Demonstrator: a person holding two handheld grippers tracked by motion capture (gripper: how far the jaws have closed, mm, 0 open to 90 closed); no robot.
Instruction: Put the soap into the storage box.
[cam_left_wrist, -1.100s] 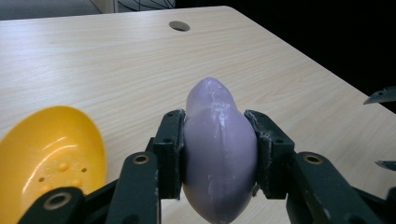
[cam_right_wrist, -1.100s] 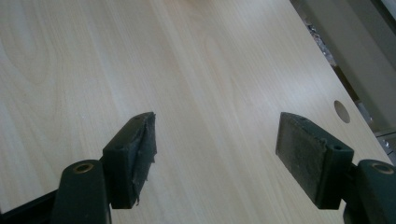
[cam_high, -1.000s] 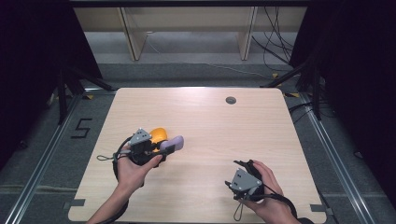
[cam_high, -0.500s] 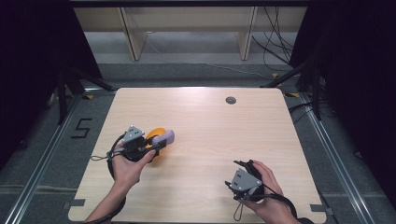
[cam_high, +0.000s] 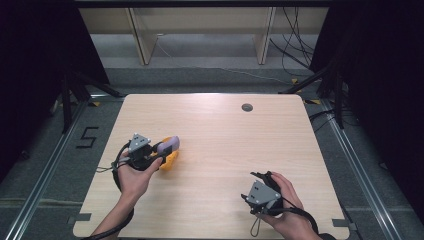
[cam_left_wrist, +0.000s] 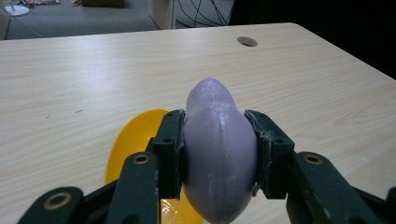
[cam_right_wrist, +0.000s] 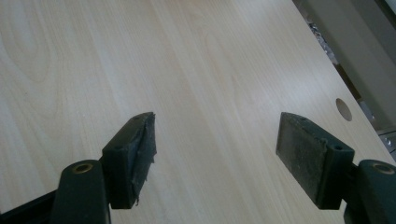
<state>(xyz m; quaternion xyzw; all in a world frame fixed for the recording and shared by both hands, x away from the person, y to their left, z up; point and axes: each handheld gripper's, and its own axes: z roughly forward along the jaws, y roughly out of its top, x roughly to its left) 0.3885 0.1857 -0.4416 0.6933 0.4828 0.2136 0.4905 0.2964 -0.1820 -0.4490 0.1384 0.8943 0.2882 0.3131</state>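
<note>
A pale purple rounded object (cam_left_wrist: 218, 149), smooth like a bar of soap, is clamped between the two black jaws of my left gripper (cam_left_wrist: 218, 154). In the high view this purple object (cam_high: 170, 145) sticks out of the left gripper (cam_high: 159, 151) at the table's left-middle. Under and behind it lies an orange-yellow dish (cam_left_wrist: 135, 144), also the orange-yellow dish (cam_high: 170, 158) in the high view. My right gripper (cam_right_wrist: 215, 154) is open over bare wood, with nothing between its pads; it sits near the front right of the table as the right gripper (cam_high: 256, 181).
The light wooden table (cam_high: 225, 135) has a round cable hole (cam_high: 247, 107) near its far edge. Dark floor, metal rails and shelf legs surround the table. Cables trail from both grippers by the front edge.
My left gripper has shifted left and slightly toward the person with the purple object held, now over the orange dish. The right gripper has stayed where it was.
</note>
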